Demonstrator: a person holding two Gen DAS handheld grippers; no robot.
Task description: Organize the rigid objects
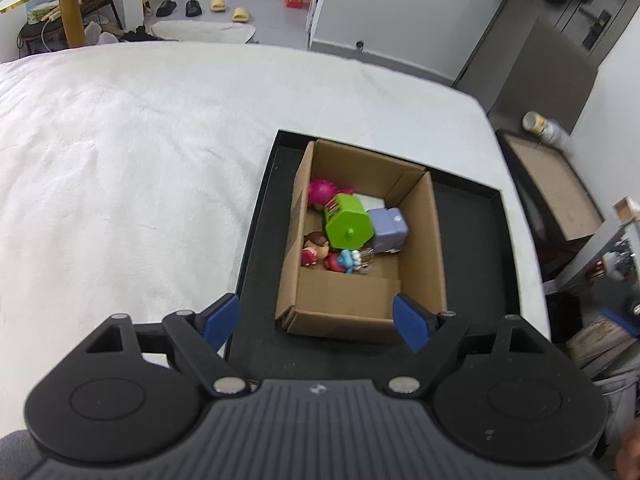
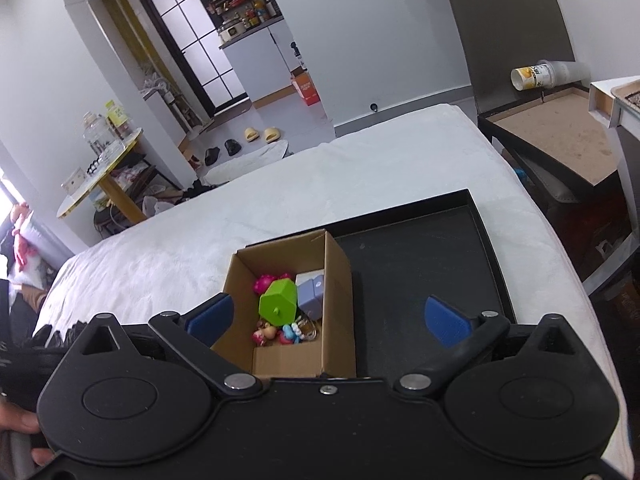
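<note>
An open cardboard box [image 1: 424,240] [image 2: 340,292] stands in a shallow black tray [image 1: 476,256] [image 2: 420,264] on a white bed. Inside the box lie a green toy [image 1: 346,222] [image 2: 278,304], a lilac block toy [image 1: 388,230] [image 2: 312,292], a pink ball [image 1: 320,191] [image 2: 264,282] and several small figures [image 1: 332,258] [image 2: 284,332]. My left gripper [image 1: 318,318] hovers open above the box's near wall, nothing between its blue pads [image 1: 412,320]. My right gripper [image 2: 328,318] is open too, above the box's near right corner, empty.
The white bed cover [image 1: 140,168] [image 2: 240,216] spreads left of the tray. A dark side table [image 1: 552,184] [image 2: 560,132] with a tipped can [image 1: 544,124] [image 2: 536,74] stands beyond the bed's right edge. Slippers [image 1: 228,8] lie on the floor beyond. A person's fingers [image 2: 20,424] show at lower left.
</note>
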